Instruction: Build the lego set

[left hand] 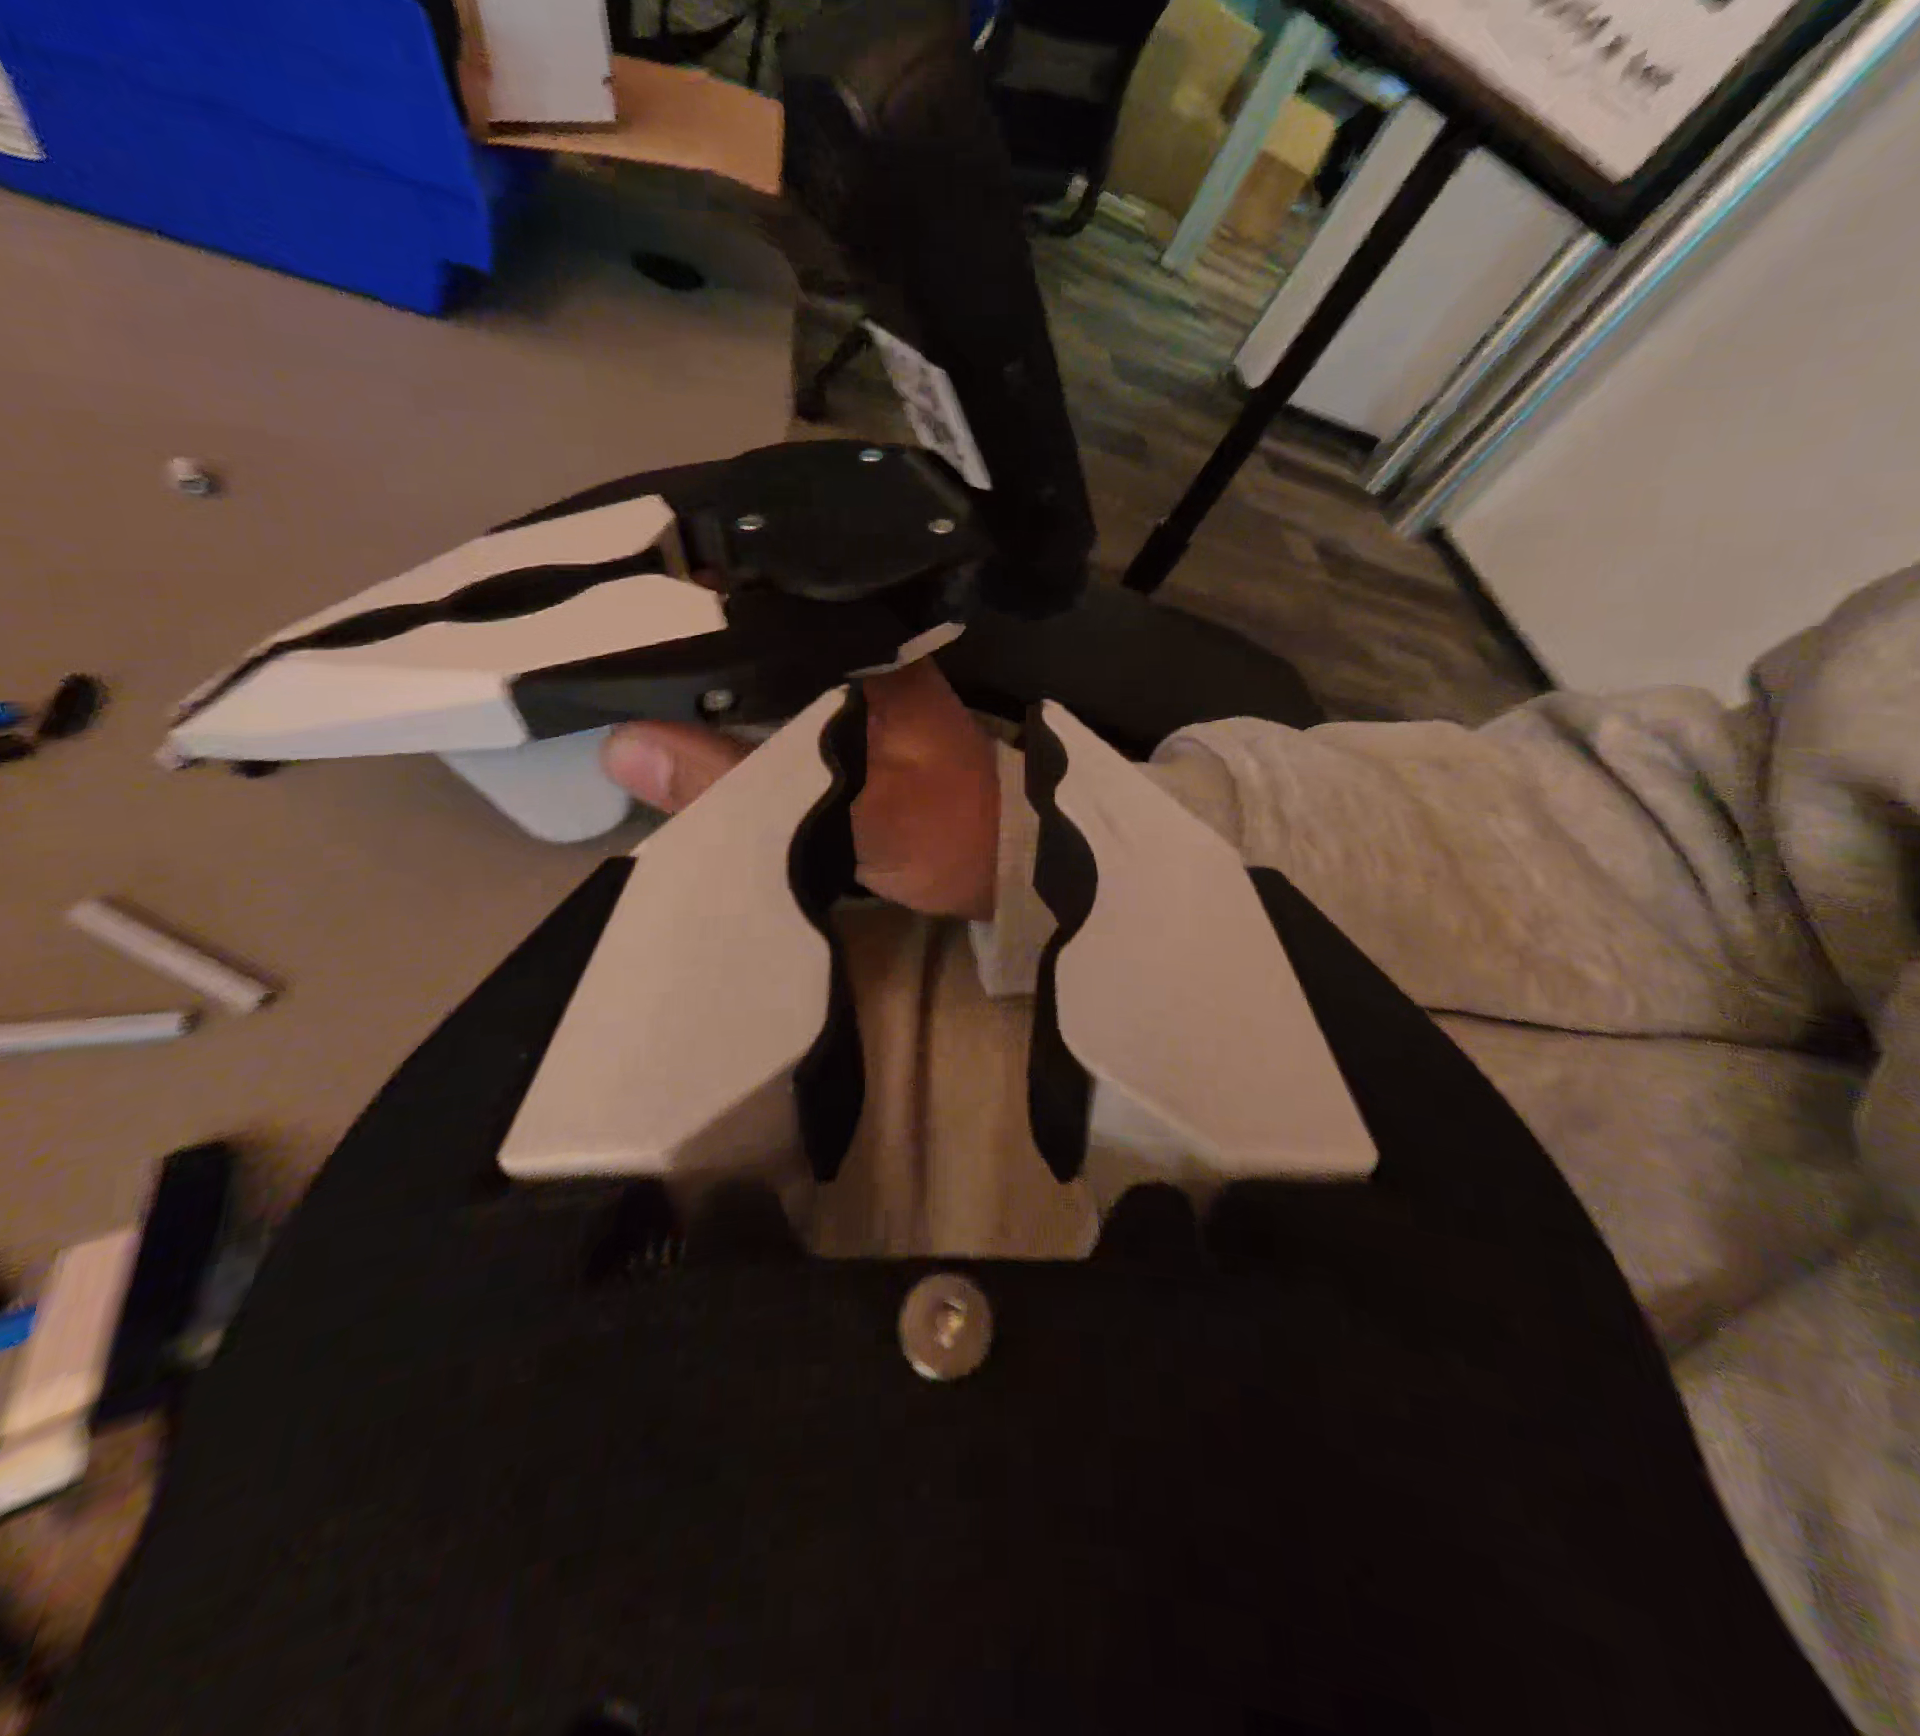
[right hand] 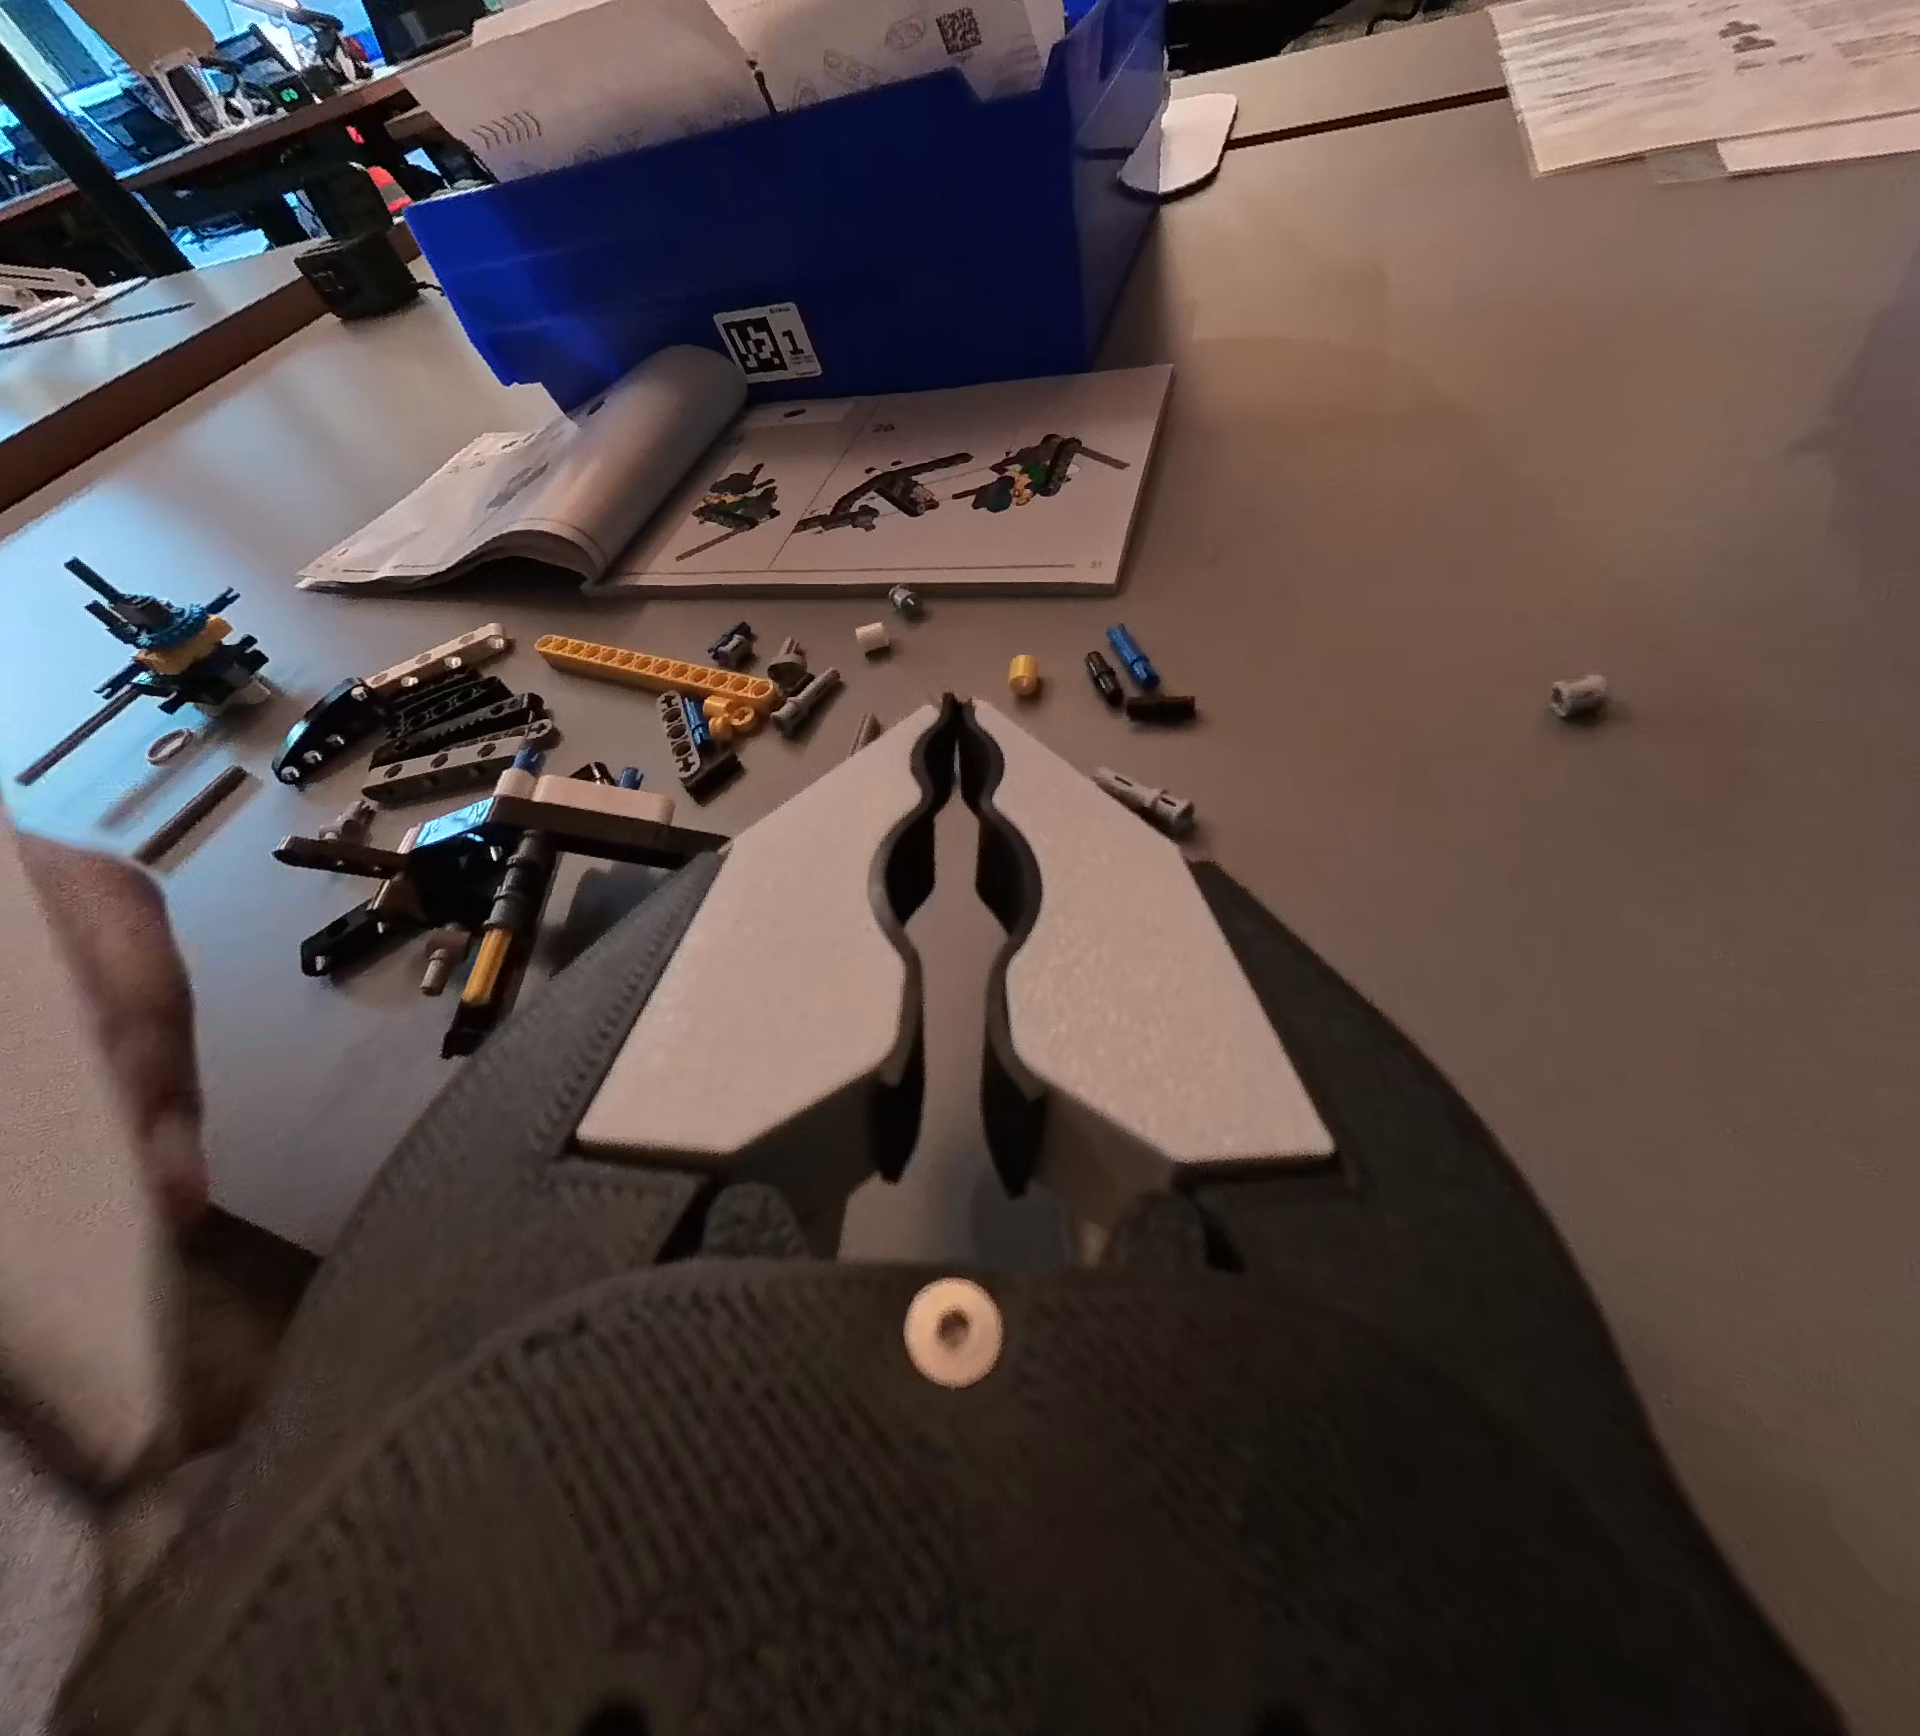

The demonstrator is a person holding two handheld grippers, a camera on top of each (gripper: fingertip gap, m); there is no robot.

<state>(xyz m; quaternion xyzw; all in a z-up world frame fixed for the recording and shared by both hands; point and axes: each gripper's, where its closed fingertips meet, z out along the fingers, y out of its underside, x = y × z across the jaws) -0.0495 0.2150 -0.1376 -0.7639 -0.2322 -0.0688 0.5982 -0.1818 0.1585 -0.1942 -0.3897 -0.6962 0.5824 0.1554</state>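
While I hold both off the table (right hand: pixel 1455 460), right gripper (right hand: pixel 958 707) pinched together on nothing, left gripper (left hand: pixel 940 710) apart, bricks (right hand: pixel 644 720) at ten o'clock, booklet (right hand: pixel 914 481) at twelve.

The left gripper (left hand: pixel 940 710) is raised off the grey table (left hand: pixel 343 439), its white fingers (left hand: pixel 707 980) spread with a clear gap between them. Beyond their tips a bare hand (left hand: pixel 914 803) in a grey sleeve (left hand: pixel 1507 876) holds the right gripper (left hand: pixel 197 730), which points left with its fingers closed together. A blue bin (left hand: pixel 239 97) sits at the table's far edge, and two pale beams (left hand: pixel 166 954) and a small grey piece (left hand: pixel 192 476) lie near its left edge
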